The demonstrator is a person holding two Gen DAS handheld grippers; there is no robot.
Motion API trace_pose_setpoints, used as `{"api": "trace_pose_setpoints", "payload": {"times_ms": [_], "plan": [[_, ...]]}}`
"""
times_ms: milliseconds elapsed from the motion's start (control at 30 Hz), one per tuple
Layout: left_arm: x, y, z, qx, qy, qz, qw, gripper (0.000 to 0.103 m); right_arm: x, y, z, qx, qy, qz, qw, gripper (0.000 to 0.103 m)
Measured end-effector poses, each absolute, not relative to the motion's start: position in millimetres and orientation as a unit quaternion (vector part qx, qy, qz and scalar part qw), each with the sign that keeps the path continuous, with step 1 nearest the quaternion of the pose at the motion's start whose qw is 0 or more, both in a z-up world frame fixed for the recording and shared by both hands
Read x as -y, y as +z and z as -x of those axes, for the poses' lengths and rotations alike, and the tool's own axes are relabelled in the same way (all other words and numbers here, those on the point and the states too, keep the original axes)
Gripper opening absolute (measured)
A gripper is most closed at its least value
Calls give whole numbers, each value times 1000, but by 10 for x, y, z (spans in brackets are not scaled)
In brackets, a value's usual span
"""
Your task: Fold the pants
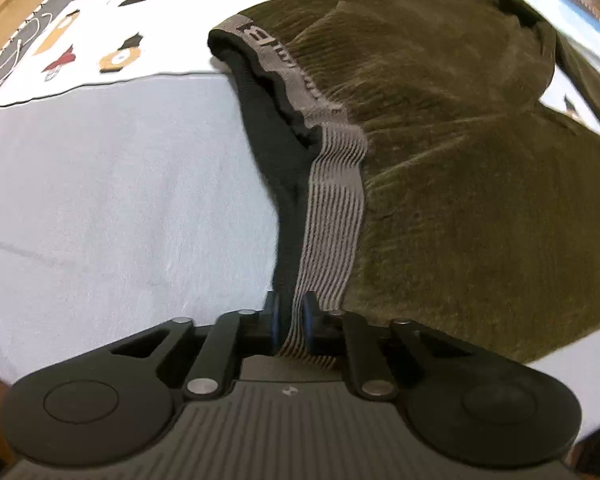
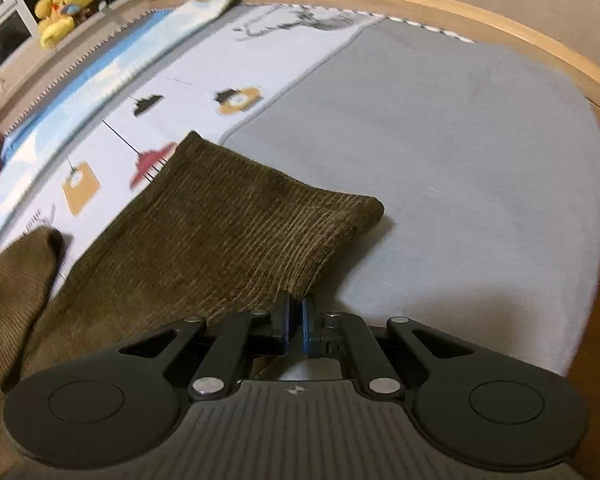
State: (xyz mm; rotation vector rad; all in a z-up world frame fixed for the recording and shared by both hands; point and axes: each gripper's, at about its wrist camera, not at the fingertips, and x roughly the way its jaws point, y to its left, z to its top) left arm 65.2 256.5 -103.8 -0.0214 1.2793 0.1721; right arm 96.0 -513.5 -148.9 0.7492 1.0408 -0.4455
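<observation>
Olive-green corduroy pants lie on a pale bed cover, filling the right half of the left wrist view. Their grey striped waistband runs down into my left gripper, which is shut on it, blue pads pinching the band. In the right wrist view one pant leg stretches away from my right gripper, which is shut on the leg's near edge, close to the hem. A second leg end lies at the left.
The bed cover is plain grey-blue on one side and printed with small figures on the other. A wooden bed frame curves around the far edge. Stuffed toys sit on a ledge at the back left.
</observation>
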Motion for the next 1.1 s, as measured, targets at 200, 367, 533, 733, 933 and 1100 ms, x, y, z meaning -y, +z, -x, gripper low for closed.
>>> {"api": "trace_pose_setpoints", "payload": {"times_ms": [200,367,533,733,933,1100], "plan": [[-2839,-1019,-416,-608,111,21,786,1,5284,-1598,-658,-522,-231,-365,735,5],[-2958,-823,-483,-544,74,156,821,15,5250,-1645,-734,-533,-189,-373,736,35],[-2732,-973,-699,-546,61,153,821,50,5098,-1721,-816,-556,-168,-374,723,51],[-2715,-1220,-983,-551,82,148,817,66,5028,-1700,-918,-570,-163,-338,731,53],[-2518,-1315,-1101,-572,70,81,813,50,5019,-1685,-965,-566,-149,-249,771,22],[-2457,-1181,-1004,-569,58,50,819,32,5132,-1608,-891,-545,-152,-274,778,7]]}}
